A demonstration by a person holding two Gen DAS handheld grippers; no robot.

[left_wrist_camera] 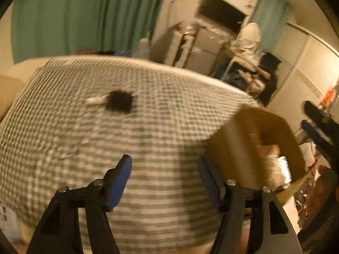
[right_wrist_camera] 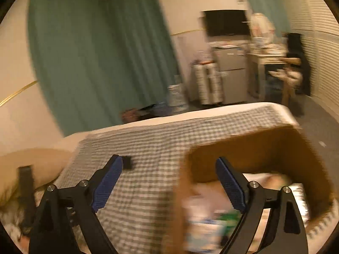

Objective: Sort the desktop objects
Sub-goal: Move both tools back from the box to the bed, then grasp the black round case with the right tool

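Observation:
A checked grey-and-white cloth covers the surface. A small brush with a black head and white handle lies on it, far ahead of my left gripper, which is open and empty. A brown cardboard box stands at the right with blurred items inside. In the right wrist view my right gripper is open and empty above the box's left edge. The box holds several blurred packets. A black object lies on the cloth by the left fingertip.
A small pale scrap lies on the cloth at the left. A beige cushion and a dark strap sit left of the cloth. Green curtains, a fridge and cluttered shelves stand behind.

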